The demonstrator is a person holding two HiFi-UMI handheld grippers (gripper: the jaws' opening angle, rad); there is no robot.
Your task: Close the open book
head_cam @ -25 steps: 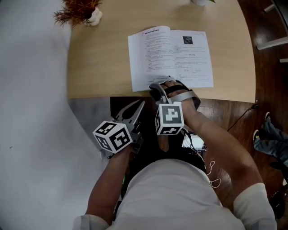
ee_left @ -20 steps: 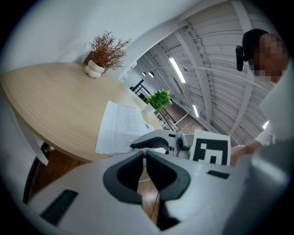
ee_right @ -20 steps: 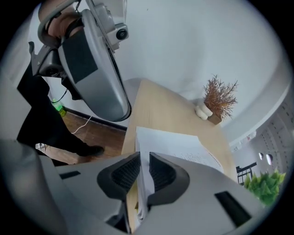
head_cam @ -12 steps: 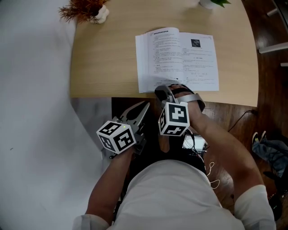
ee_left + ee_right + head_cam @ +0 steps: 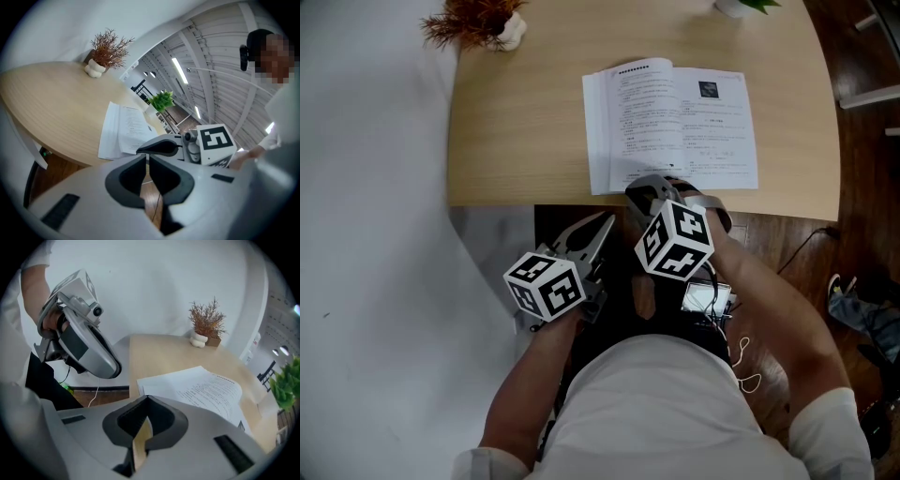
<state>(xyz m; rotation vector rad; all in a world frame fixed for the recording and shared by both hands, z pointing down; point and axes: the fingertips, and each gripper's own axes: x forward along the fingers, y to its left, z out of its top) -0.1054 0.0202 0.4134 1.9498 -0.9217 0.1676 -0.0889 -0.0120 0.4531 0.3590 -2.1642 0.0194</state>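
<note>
Jaws together; right gripper (image 5: 645, 185) newly askew.

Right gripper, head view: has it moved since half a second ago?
Yes. Against the unmoved book, the right gripper has rolled, its marker cube shifting slightly right; its tip stays at the book's near edge.

Right gripper (image 5: 147, 400), grey jaws closed tip to tip, nothing between them. Just ahead and to their right, an open white book of printed pages (image 5: 197, 386) lies flat (pages up) on the pale wooden table (image 5: 154, 352). Beyond it stands a dried russet plant in a white pot (image 5: 205, 324). Up to the left hangs the grey left gripper (image 5: 84, 345).
</note>
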